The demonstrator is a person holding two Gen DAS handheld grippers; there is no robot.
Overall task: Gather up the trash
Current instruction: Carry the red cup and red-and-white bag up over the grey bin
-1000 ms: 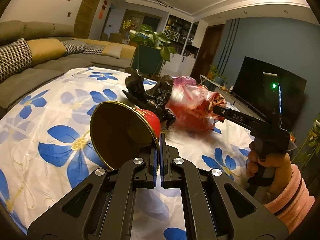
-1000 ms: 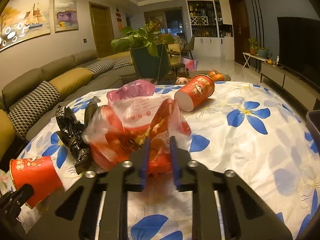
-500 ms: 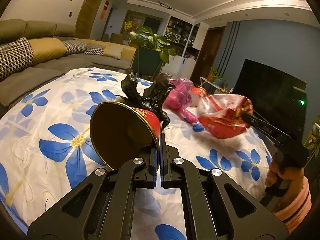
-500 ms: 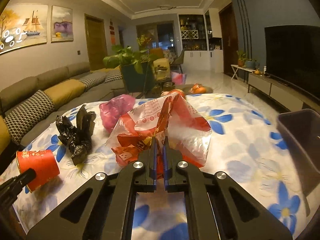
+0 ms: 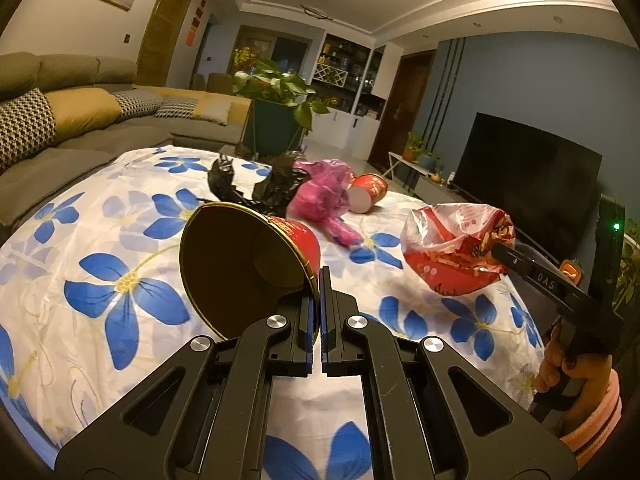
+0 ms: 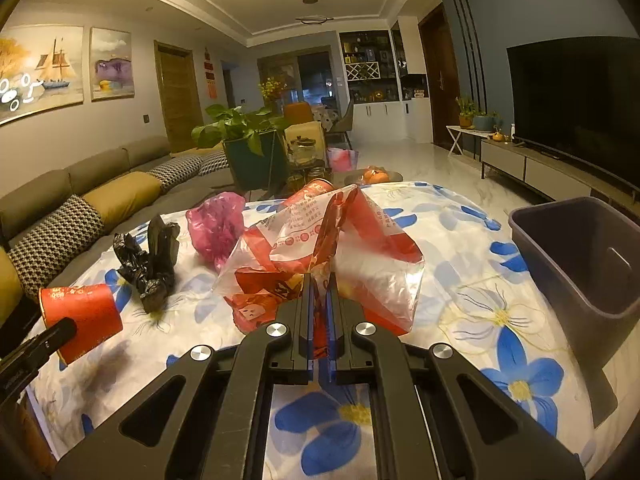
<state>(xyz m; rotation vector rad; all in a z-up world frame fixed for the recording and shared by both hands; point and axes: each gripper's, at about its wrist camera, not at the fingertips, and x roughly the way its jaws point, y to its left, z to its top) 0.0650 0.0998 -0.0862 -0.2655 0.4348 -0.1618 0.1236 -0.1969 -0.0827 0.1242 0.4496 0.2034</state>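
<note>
Since a second ago I have lifted the red-and-clear plastic bag (image 5: pixel 456 248) off the flowered tablecloth (image 5: pixel 100 240) and carried it away from the black bag (image 5: pixel 256 188), so the pink bag (image 5: pixel 324 196) and a second red cup (image 5: pixel 368 198) lying on its side now show behind it.

From my left wrist: my left gripper (image 5: pixel 320 276) is pressed together on the rim of a red paper cup (image 5: pixel 248 264), whose open mouth faces the camera at about 10 o'clock of the fingers. At 3 o'clock my right hand (image 5: pixel 568 364) holds the other tool, its tip buried in the crumpled bag, which hangs above the cloth.

From my right wrist: my right gripper (image 6: pixel 320 280) is pinched on a fold of that bag, which fills the centre at 12 o'clock. A dark bin (image 6: pixel 580 264) stands at 3 o'clock. The black bag lies at 10 o'clock, the pink one at 11, and the cup in my left tool at 9.
</note>
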